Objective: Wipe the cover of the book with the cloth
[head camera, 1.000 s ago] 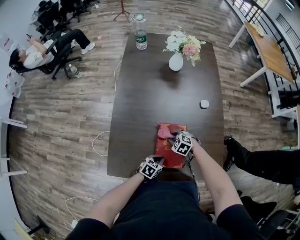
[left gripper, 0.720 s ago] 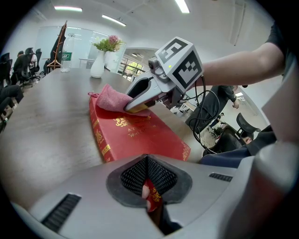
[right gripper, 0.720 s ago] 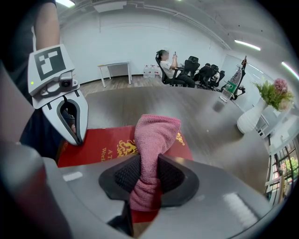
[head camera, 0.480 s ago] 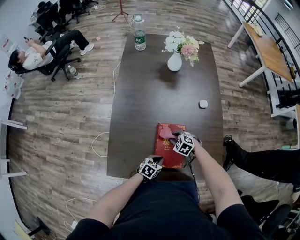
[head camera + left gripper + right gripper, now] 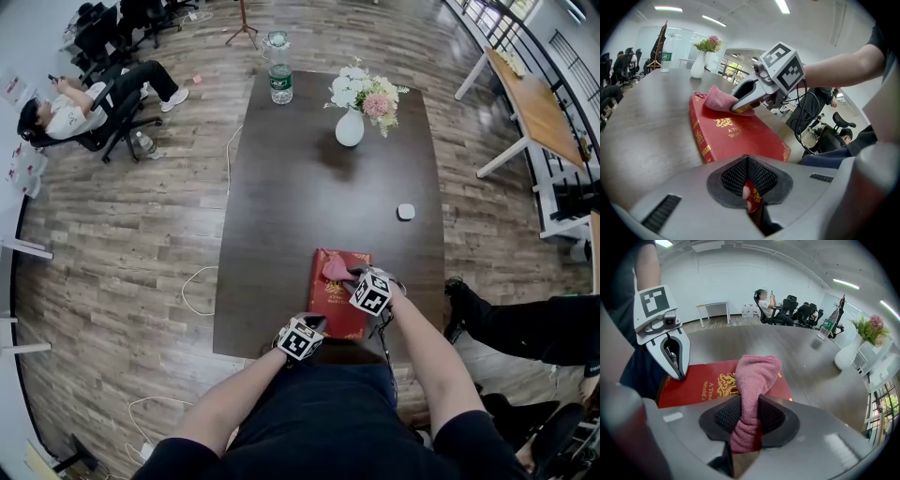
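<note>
Two grippers loaded: left gripper (image 5: 749, 199) is pinched on the near edge of the red hardcover book (image 5: 336, 307), right gripper (image 5: 745, 427) squeezes the pink cloth (image 5: 754, 376), which rests on the cover's far end. Book lies flat at the dark table's (image 5: 281, 206) near edge. My read: book stiff, weighty, cover maybe slick, so the edge pinch should pin it. Cloth soft, light. Flower vase (image 5: 350, 127), water bottle (image 5: 280, 80), small white object (image 5: 406, 212) well apart; wipe path unobstructed.

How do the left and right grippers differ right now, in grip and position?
The left gripper clamps the near edge of the book; the right gripper clamps the pink cloth. The left gripper sits at the table's near side, the right gripper over the book's far half, cloth on the cover. Both are shut.
</note>
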The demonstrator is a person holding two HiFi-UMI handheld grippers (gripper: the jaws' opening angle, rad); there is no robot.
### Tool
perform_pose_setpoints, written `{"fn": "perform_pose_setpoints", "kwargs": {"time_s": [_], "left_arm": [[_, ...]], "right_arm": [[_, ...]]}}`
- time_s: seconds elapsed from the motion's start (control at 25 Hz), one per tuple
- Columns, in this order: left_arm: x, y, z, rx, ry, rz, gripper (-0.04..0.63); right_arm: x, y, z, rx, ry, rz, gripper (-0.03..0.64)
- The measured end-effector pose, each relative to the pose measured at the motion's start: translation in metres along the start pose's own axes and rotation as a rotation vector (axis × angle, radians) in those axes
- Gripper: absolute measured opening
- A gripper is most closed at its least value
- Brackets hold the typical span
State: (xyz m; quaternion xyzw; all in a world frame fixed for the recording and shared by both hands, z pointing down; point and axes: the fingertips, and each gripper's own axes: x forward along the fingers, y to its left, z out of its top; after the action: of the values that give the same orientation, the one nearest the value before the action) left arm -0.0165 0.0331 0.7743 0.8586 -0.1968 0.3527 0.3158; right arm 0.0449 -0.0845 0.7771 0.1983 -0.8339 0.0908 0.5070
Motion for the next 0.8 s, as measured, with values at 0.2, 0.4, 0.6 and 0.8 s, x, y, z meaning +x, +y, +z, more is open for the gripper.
{"fn": "perform_pose_setpoints", "kwargs": {"time_s": [0.2,0.4,0.6,0.8], "left_arm": [[0.0,0.001,-0.001,0.0,-0.002,-0.001,-0.005],[0.002,0.0,0.0,-0.001,-0.002,-0.002,-0.005],[0.002,0.0,0.0,0.001,-0.003,0.0,-0.005],[0.001,0.0,0.001,0.003,-0.005,0.001,-0.005]], "right_arm": [[-0.001,0.0,-0.004,0.009,0.005,-0.003,0.107],[-0.004,-0.002,-0.01,0.015,0.005,-0.007,0.107],[-0.006,-0.003,-0.015,0.021,0.008,-0.01,0.107],[-0.009,-0.004,-0.019,0.027,0.011,-0.013,0.107]]}}
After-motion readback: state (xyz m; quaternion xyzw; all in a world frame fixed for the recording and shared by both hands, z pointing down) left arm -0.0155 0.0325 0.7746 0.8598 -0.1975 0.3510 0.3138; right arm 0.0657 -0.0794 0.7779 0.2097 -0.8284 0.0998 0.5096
